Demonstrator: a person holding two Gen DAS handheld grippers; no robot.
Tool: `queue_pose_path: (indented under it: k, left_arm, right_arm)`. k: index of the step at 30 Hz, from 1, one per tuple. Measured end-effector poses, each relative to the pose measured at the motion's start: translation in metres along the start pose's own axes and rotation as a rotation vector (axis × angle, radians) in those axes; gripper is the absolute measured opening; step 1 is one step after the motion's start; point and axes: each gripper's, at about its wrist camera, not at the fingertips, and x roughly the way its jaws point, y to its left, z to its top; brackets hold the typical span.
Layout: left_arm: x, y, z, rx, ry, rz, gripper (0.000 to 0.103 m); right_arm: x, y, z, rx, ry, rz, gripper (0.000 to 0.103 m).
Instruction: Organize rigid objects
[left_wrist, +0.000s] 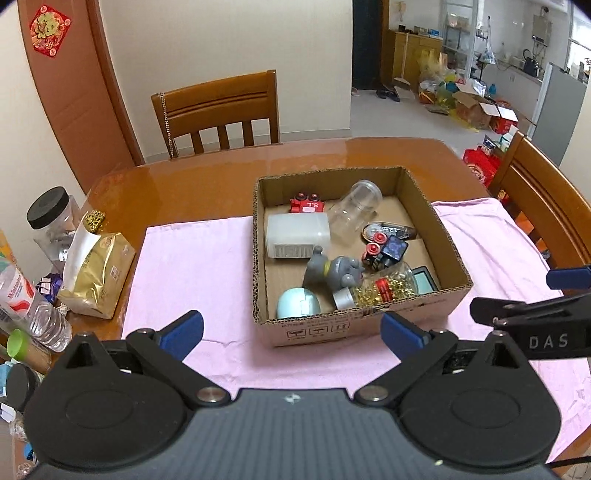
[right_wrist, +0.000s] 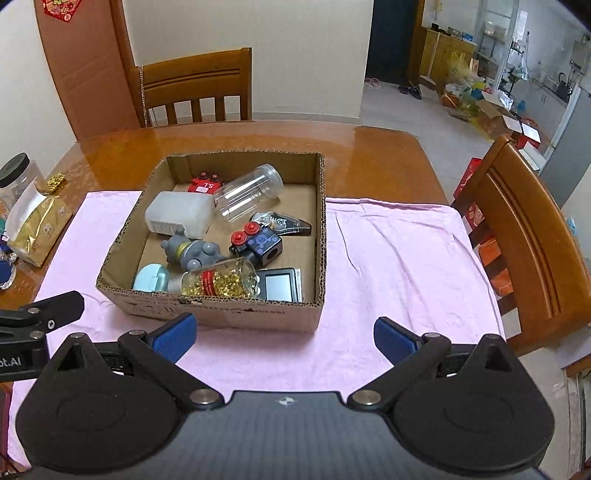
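Wooden dining table (left_wrist: 192, 184) under a pink cloth (left_wrist: 192, 273), with two wooden chairs (left_wrist: 218, 110) around it and a cluttered kitchen area far behind.

Cardboard box (left_wrist: 424, 306) on the middle of the cloth, used as landmark. Inside the box, all together: white plastic container (left_wrist: 297, 234) at the back left, red toy (left_wrist: 306, 205) behind it against the far wall, clear empty jar (left_wrist: 354, 210) lying on its side at the back, gray toy figure (left_wrist: 332, 271) in the middle, black toy with red wheels (left_wrist: 386, 249) to the right of the figure, small bottle of gold pins (left_wrist: 380, 290) lying along the front wall, light blue round case (left_wrist: 297, 304) in the front left corner.

Left of the box, off the cloth: gold bag (left_wrist: 98, 273), jar with black lid (left_wrist: 51, 214), water bottle (left_wrist: 33, 306).

Left gripper (left_wrist: 291, 334) in front of the box, spread wide, nothing between its blue pads (left_wrist: 184, 332). Right gripper (right_wrist: 284, 339) also before the box, equally released and empty.
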Motion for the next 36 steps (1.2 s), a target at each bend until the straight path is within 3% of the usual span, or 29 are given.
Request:
queue_pose_path:
  k: [36]
  left_arm:
    - [-0.009, -0.004, -0.001, -0.012, 0.005, 0.033, 0.102]
  right_arm:
    - [-0.017, 0.002, -0.002, -0.006, -0.033, 0.003, 0.103]
